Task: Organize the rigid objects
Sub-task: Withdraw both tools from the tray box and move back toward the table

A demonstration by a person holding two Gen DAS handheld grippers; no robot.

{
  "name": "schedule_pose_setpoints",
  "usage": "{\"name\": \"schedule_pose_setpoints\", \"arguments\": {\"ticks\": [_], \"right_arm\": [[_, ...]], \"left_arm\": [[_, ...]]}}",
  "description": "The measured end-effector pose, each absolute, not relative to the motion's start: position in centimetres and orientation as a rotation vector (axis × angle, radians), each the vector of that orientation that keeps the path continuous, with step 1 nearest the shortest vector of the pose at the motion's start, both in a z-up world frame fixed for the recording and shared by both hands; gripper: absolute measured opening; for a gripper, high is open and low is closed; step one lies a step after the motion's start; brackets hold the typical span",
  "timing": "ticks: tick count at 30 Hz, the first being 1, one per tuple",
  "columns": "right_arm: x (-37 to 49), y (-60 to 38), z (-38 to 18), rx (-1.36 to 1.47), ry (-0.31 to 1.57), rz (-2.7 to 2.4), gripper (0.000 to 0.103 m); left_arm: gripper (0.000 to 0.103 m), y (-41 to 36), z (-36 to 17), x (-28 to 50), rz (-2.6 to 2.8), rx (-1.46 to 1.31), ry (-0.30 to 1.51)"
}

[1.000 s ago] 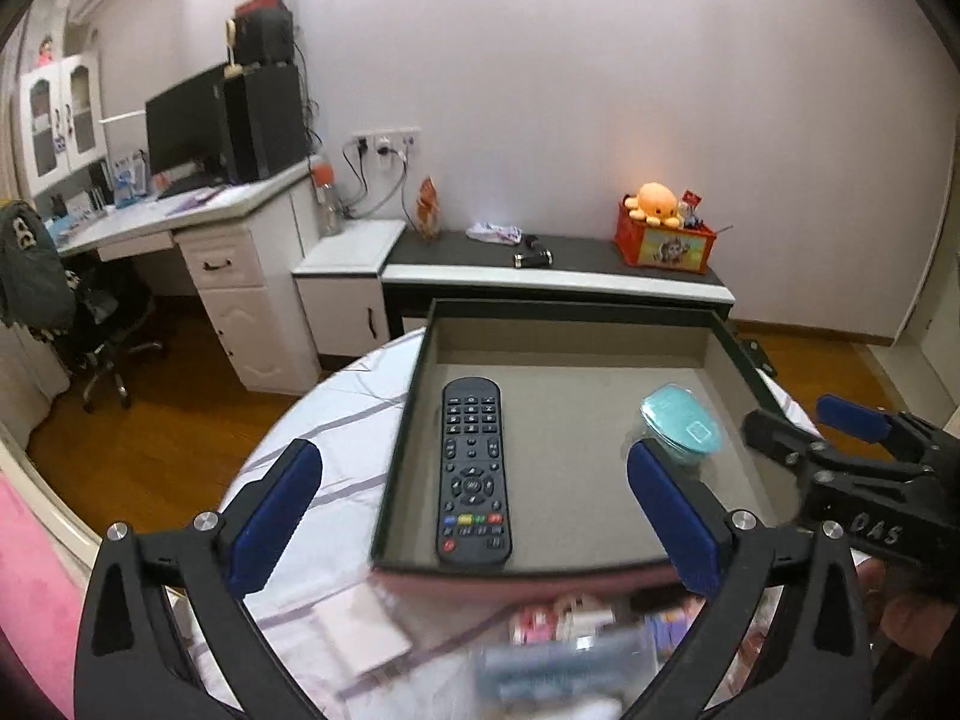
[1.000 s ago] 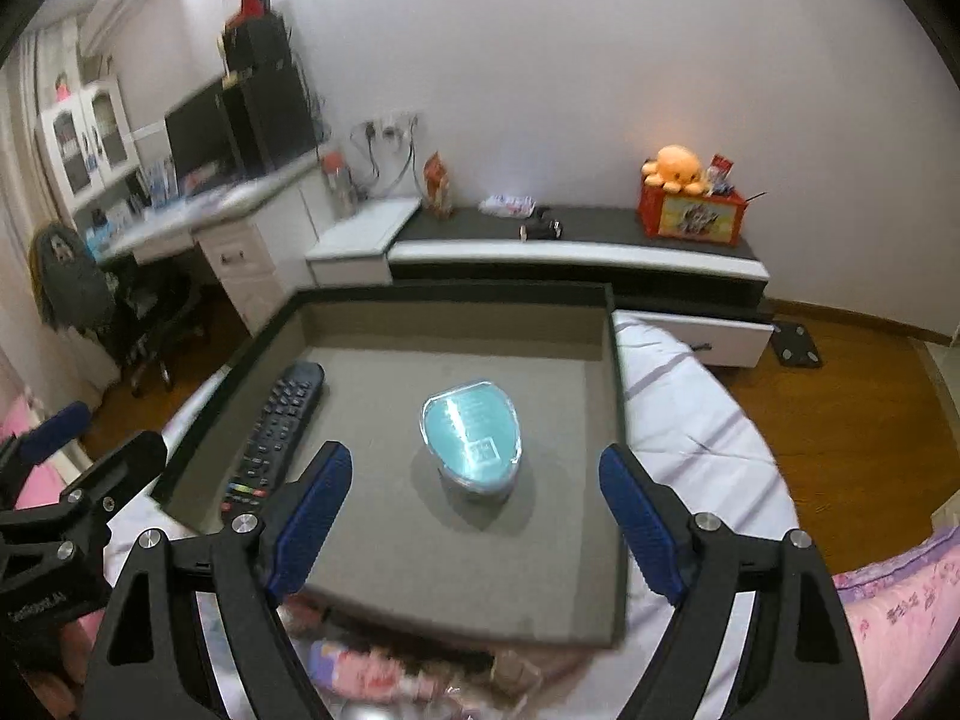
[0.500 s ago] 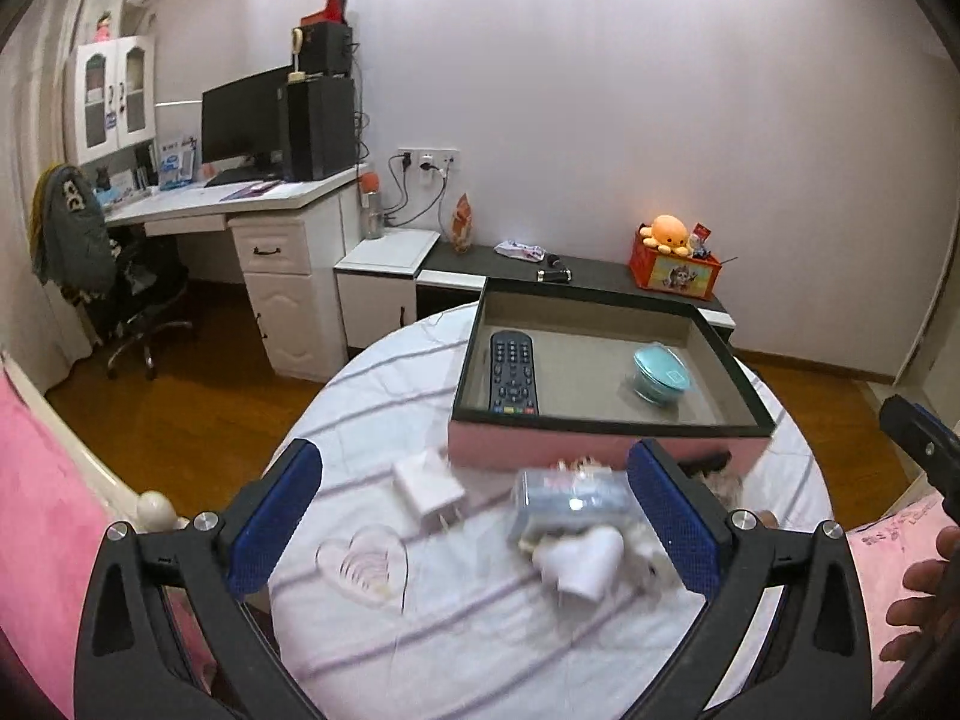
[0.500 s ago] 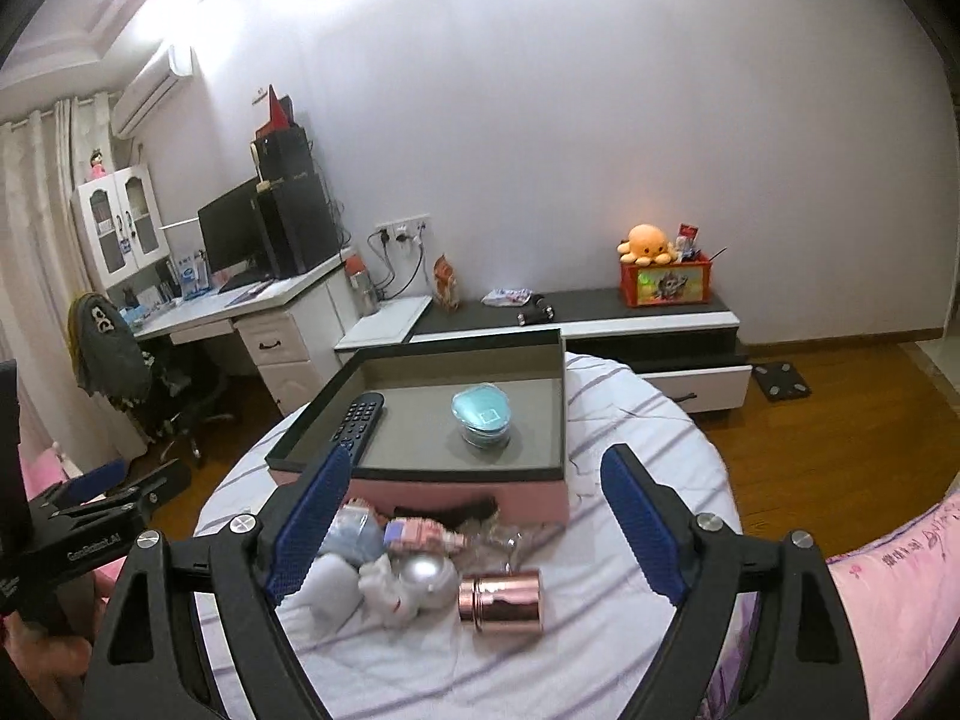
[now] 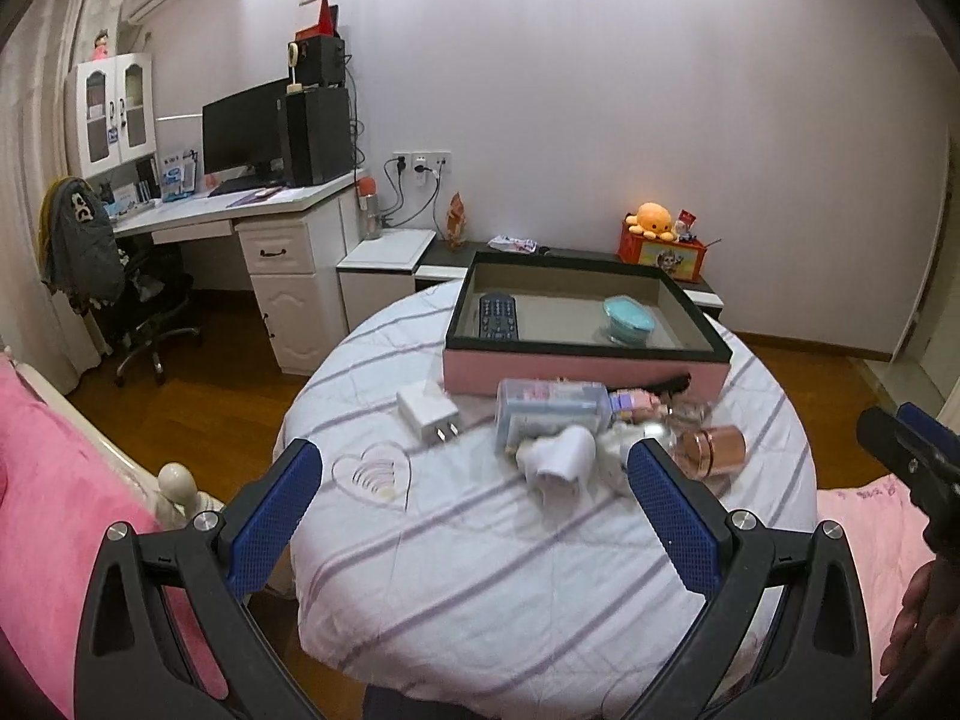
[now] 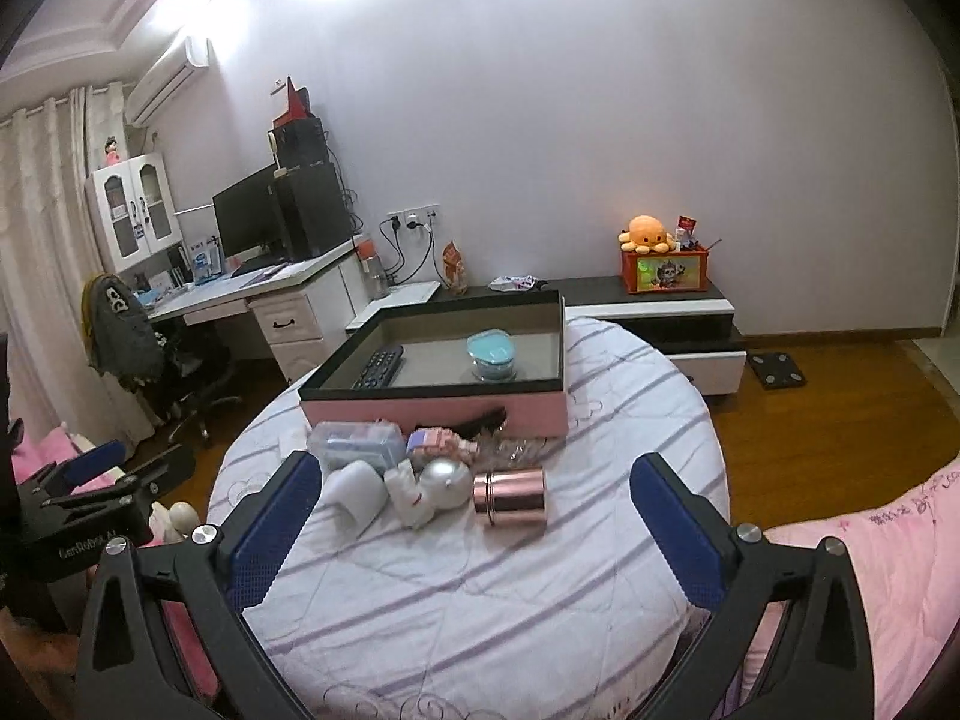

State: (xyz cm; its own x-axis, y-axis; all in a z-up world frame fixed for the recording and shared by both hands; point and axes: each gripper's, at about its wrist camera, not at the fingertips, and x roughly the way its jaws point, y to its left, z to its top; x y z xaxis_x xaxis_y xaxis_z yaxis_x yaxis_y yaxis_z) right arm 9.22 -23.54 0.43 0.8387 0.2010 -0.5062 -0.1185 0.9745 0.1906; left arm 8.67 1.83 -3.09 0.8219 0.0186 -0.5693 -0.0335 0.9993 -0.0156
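Both grippers have pulled well back from the pink box since a second ago, when their fingers hung just over its open top; now the whole round table shows in each view. From the left wrist view, the left gripper [image 5: 471, 501] hangs above the near part of the table [image 5: 540, 588] with its blue-padded fingers [image 5: 273, 516] spread wide and nothing between them. The pink box [image 5: 576, 369] sits at the far side of the striped cloth, with a black remote [image 5: 498, 315] lying along its left inner side and a teal lidded container [image 5: 627, 319] toward its right. Just in front of the box lie a white charger plug [image 5: 427, 411], a clear plastic case [image 5: 549, 411], a white curved piece [image 5: 561, 456] and a copper-coloured tin [image 5: 714, 450] on its side, clustered close together. The tip of the right gripper [image 5: 909, 453] enters at the right edge. From the right wrist view, the right gripper [image 6: 474, 513] is likewise wide open and empty, held over the near part of the table. The same box stands beyond, remote at left and teal container near the middle. In front of it sits the loose cluster, including a small pink block toy [image 6: 441, 443] and a silver ball [image 6: 447, 480] touching the tin. The left gripper shows at the left edge, beside the table.
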Motion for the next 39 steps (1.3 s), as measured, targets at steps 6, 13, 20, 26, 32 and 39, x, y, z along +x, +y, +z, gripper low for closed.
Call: {"name": "schedule_pose_setpoints", "arguments": {"ticks": [6,13,20,26,32,39], "right_arm": [[8.3,-23.2,0.1,0.154,0.559,0.180,0.103],[8.1,-23.0,-0.2,0.143,0.569,0.182,0.103],[8.6,-23.0,-0.7,0.142,0.588,0.175,0.103],[9.7,-22.7,-1.5,0.110,0.619,0.153,0.103],[12.6,-22.7,-3.9,0.086,0.703,0.113,0.103],[16.7,-22.5,-8.1,0.077,0.825,0.107,0.103]], "left_arm": [[0.103,1.9,-3.7,7.0,0.035,-0.035,0.617],[0.103,1.6,-3.5,6.8,0.032,-0.036,0.615],[0.103,1.3,-3.4,7.0,0.028,-0.039,0.620],[0.103,0.9,-3.8,7.9,0.029,-0.035,0.623],[0.103,-0.7,-6.4,10.9,0.008,0.003,0.675],[0.103,-2.1,-10.5,15.1,-0.017,0.017,0.756]]}}
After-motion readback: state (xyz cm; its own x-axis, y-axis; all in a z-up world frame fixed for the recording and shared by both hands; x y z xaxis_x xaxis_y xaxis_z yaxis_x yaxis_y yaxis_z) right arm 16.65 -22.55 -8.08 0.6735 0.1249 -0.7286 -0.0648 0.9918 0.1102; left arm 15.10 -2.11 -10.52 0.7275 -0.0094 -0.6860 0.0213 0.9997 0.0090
